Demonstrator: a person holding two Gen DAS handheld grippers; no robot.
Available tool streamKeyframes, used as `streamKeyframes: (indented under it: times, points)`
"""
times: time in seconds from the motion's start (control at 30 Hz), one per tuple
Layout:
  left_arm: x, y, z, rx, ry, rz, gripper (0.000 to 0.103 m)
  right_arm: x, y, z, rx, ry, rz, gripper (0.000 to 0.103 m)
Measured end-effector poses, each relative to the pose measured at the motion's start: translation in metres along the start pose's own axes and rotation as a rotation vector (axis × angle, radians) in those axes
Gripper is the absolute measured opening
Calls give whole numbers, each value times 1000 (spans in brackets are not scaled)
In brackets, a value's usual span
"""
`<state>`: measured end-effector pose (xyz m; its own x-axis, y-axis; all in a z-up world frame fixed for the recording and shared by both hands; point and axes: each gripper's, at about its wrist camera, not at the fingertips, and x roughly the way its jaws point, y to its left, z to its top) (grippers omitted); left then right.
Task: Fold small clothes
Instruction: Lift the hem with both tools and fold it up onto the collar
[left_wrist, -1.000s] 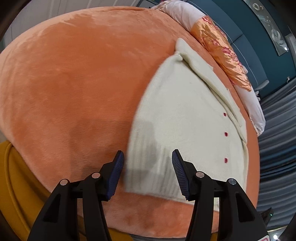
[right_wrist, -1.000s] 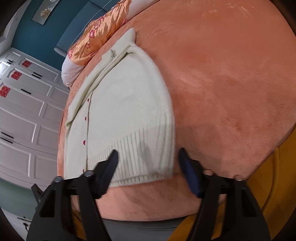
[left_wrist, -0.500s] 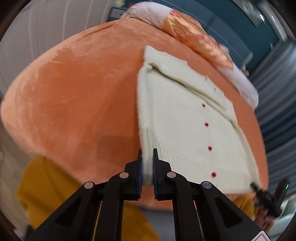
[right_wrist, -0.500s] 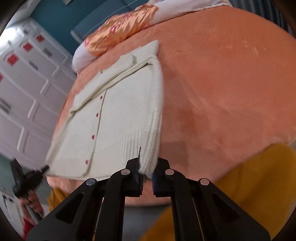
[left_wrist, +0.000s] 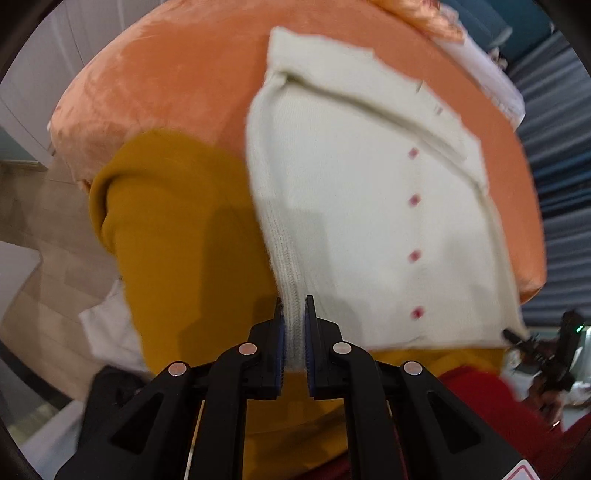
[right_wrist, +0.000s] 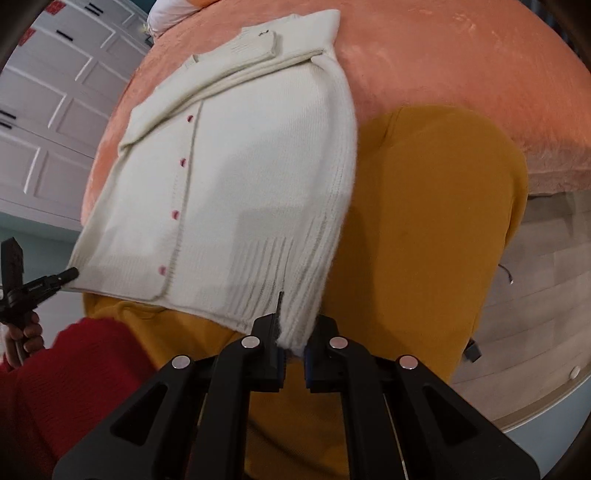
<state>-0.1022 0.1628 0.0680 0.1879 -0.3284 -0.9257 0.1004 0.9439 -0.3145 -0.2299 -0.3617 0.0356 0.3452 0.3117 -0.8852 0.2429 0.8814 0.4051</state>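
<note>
The cream cardigan (left_wrist: 369, 206) stretches from the orange bed (left_wrist: 177, 81) out over its near edge, its ribbed hem corners pinched by the left tool (left_wrist: 293, 332) and the right tool (right_wrist: 293, 343), each clamped on the knit.

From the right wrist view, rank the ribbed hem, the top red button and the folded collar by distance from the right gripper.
1. Ribbed hem: clamped in the right gripper, bottom centre.
2. Top red button: up the placket, left of centre.
3. Folded collar: far end of the cream cardigan, top.
</note>
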Motion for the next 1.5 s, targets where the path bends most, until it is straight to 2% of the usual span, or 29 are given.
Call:
streamKeyframes:
  times: [0.03, 0.07, 0.1, 0.17, 0.23, 0.3, 0.37, 0.47, 0.63, 0.77, 0.97, 1.03, 1.07, 1.2, 1.27, 1.33, 1.37, 1.4, 1.43, 1.5]
  points:
    - [-5, -4, 12, 5, -41, -15, 6, -5, 2, 12, -1, -38, 17, 6]
    - [-14, -10, 31, 15, -115, -39, 6, -9, 2, 22, -1, -78, 27, 6]
    - [-17, -16, 40, 21, -157, -50, 6, -18, 2, 47, 7, -162, 58, 6]
    - [-26, -25, 78, 40, -290, -94, 6, -28, -2, 78, 18, -277, 98, 6]
    - [-25, -32, 120, 59, -438, -96, 6, -32, -11, 122, 43, -437, 147, 6]
    - [-17, -35, 147, 48, -528, -93, 6, -23, -12, 153, 77, -540, 175, 6]
    - [3, -32, 181, 3, -565, -95, 6, -4, -18, 189, 125, -608, 201, 6]
    - [42, -32, 225, -53, -570, -45, 6, 20, -13, 227, 166, -646, 196, 6]
    - [87, -28, 269, -95, -573, 50, 6, 58, -4, 275, 243, -674, 195, 6]
    - [106, -16, 296, -130, -567, 69, 6, 81, -4, 294, 257, -661, 171, 6]
    - [134, -19, 322, -83, -540, 109, 6, 118, -12, 316, 268, -607, 122, 6]
    - [142, -17, 329, -81, -511, 102, 6, 130, -15, 320, 274, -582, 109, 6]
    - [143, -14, 330, -92, -496, 73, 7, 136, -18, 322, 278, -573, 106, 6]
    - [117, 2, 319, -143, -567, -54, 17, 146, -28, 320, 287, -542, 129, 8]
    - [106, 4, 313, -138, -580, -75, 42, 138, -30, 317, 283, -544, 181, 15]
    - [97, 6, 306, -113, -583, -72, 49, 127, -28, 311, 268, -572, 237, 24]
    - [96, 6, 303, -94, -573, -66, 52, 120, -27, 307, 258, -594, 251, 34]
    - [98, 6, 303, -77, -553, -60, 53, 110, -26, 300, 252, -638, 218, 53]
    - [103, 7, 303, -64, -525, -57, 53, 102, -26, 294, 244, -675, 181, 61]
    - [114, 5, 304, -37, -473, -59, 53, 94, -25, 291, 211, -682, 144, 63]
